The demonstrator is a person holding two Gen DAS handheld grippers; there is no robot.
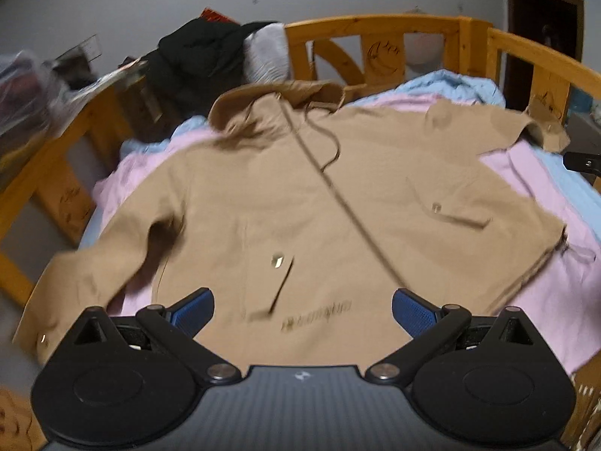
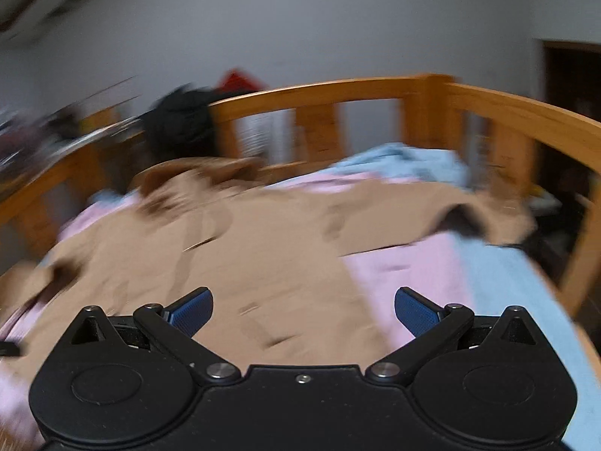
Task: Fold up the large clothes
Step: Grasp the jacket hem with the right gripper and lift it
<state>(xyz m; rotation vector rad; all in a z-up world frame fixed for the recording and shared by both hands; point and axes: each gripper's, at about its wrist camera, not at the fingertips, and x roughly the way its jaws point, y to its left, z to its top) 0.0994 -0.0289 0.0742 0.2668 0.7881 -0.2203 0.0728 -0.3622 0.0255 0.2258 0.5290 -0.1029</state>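
A tan hooded jacket (image 1: 300, 195) lies spread front-up on the bed, hood toward the headboard, both sleeves stretched out to the sides. My left gripper (image 1: 302, 310) hovers open over the jacket's hem, blue pads wide apart, holding nothing. In the right wrist view the same jacket (image 2: 263, 248) appears blurred, with its right sleeve end (image 2: 488, 218) near the bed's right side. My right gripper (image 2: 303, 310) is open above the jacket's lower right edge, empty. A black piece of the right gripper (image 1: 582, 161) shows at the far right of the left wrist view.
Pink sheet (image 1: 556, 270) and light blue blanket (image 1: 450, 82) cover the bed. A wooden rail (image 1: 375, 22) rings the bed. A black coat (image 1: 195, 60) hangs over the headboard at the back left. Cluttered bags (image 1: 22, 86) sit beyond the left rail. A dark doorway (image 1: 541, 37) stands at right.
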